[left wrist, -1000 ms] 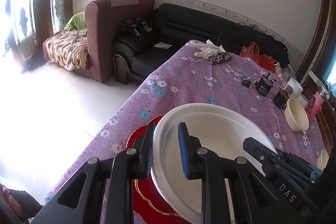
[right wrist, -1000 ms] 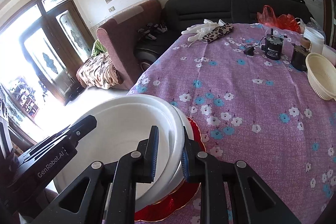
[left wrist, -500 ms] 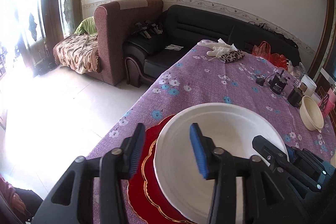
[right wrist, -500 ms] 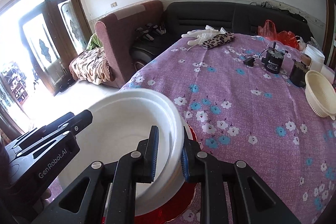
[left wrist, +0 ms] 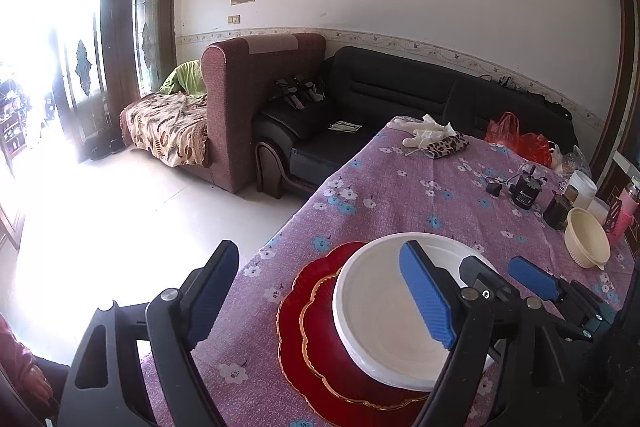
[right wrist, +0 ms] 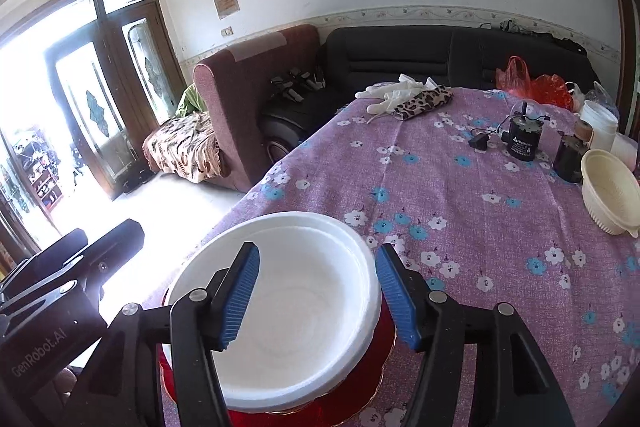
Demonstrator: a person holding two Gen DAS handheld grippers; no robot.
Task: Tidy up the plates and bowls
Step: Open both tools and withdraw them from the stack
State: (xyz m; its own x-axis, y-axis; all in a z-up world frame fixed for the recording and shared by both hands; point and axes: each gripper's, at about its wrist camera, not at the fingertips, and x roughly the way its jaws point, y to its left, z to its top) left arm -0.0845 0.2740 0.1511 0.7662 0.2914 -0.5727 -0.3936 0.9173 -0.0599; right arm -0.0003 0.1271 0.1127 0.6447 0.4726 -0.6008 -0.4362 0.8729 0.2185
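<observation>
A white plate (left wrist: 384,311) lies on a red scalloped plate (left wrist: 312,347) with a gold rim, near the front left edge of the table. My left gripper (left wrist: 320,303) is open and empty, raised above the red plate's left side. My right gripper (right wrist: 318,297) is open and empty, its jaws standing apart over the white plate (right wrist: 288,311). The red plate (right wrist: 360,387) shows under it. The right gripper's blue fingers (left wrist: 532,277) also show in the left wrist view.
The table has a purple flowered cloth (right wrist: 460,211). A cream bowl (right wrist: 610,193), dark jars (right wrist: 522,141) and white cups (right wrist: 600,125) stand at the right. White gloves and a leopard pouch (right wrist: 416,101) lie at the far end. Sofas (left wrist: 360,115) stand beyond.
Both grippers have let go of the white plate and opened wide. The plate now lies flat on the red plate. Both grippers have drawn back and up.
</observation>
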